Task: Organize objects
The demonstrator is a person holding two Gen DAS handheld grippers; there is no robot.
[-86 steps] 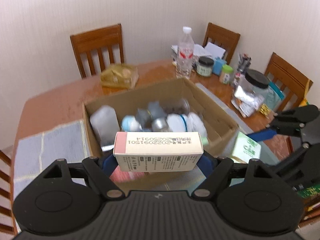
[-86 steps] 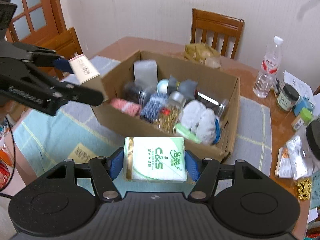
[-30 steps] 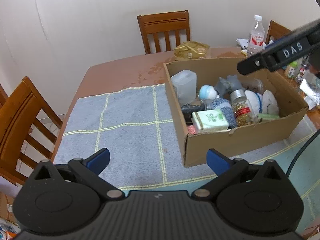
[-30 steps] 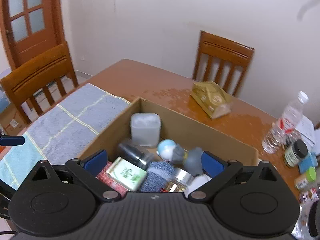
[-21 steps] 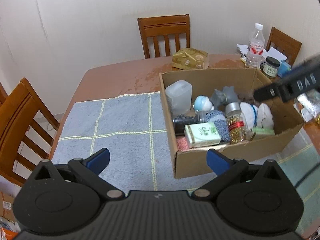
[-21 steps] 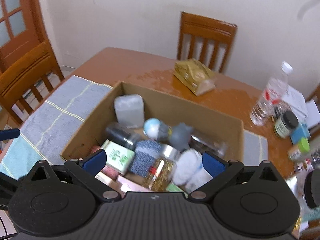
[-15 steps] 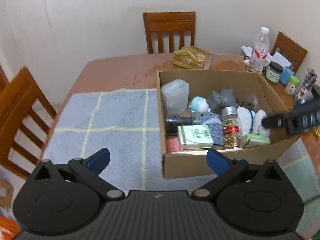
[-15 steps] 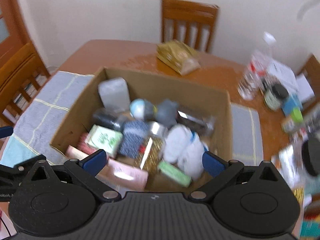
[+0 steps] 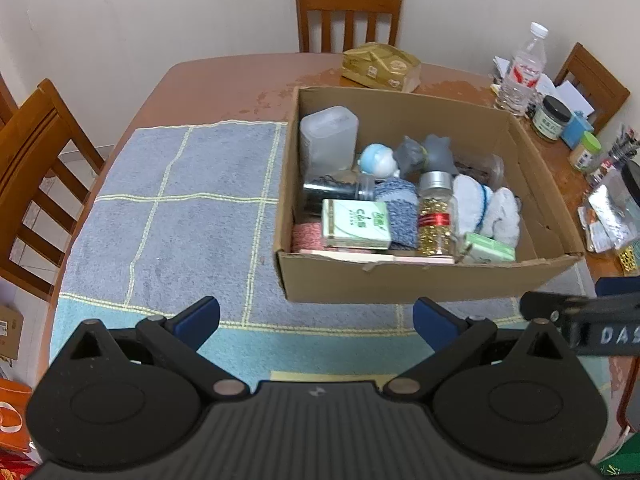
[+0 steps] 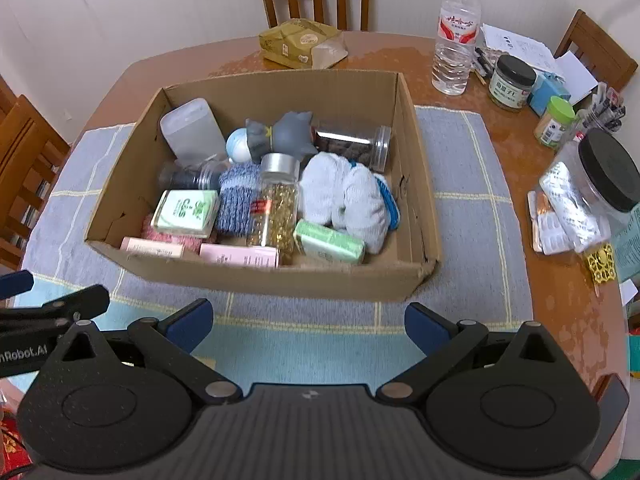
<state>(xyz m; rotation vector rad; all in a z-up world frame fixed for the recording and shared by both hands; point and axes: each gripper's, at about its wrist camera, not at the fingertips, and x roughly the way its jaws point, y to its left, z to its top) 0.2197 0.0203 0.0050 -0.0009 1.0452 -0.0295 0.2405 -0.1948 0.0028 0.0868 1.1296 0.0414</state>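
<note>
Both grippers empty now, fingers spread wide apart w/ nothing between them. Left gripper (image 9: 316,316) hangs over the towel's near edge, right gripper (image 10: 308,318) same, just beside it. ~3 s ago each was clamped on smth: left on the pink-and-white box, right on the green tissue pack. Both are in the cardboard box (image 10: 256,278) now, so that drop-off looks done imo, and the grippers have backed off toward the near side.

Contents, near wall going back: pink box (image 10: 239,255) lying flat against the near wall, tissue pack (image 10: 186,208) near the left corner on top of smth pink, a green soap-ish bar (image 10: 329,241), jar of gold bits (image 10: 276,204), blue knit thing, white socks (image 10: 344,196), grey toy, white container (image 10: 193,130) in the far-left corner.

Loose jars, water bottle (image 10: 456,36) etc. sit along the table's right edge, prob next up.
</note>
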